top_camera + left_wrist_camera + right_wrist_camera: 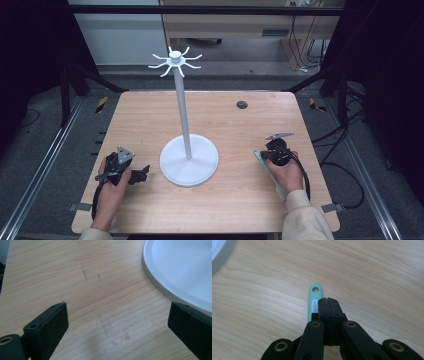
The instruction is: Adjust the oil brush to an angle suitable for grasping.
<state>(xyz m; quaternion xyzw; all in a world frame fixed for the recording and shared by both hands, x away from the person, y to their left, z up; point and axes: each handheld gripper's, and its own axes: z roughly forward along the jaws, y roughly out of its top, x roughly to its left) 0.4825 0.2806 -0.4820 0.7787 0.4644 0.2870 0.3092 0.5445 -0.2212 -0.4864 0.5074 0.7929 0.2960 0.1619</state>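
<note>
High view: both hands (pixel 111 185) low beside stand (pixel 189 160)

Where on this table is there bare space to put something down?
The far corners of the table beside the white stand's pole are bare, as is the near strip between the hands. It is tighter beside the left gripper and around the green handle under the right gripper.

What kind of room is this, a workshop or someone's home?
Most likely a lab recording station: a wooden table boxed in by black frame rails, cables on the floor, and a lone white hook stand as a prop.
</note>
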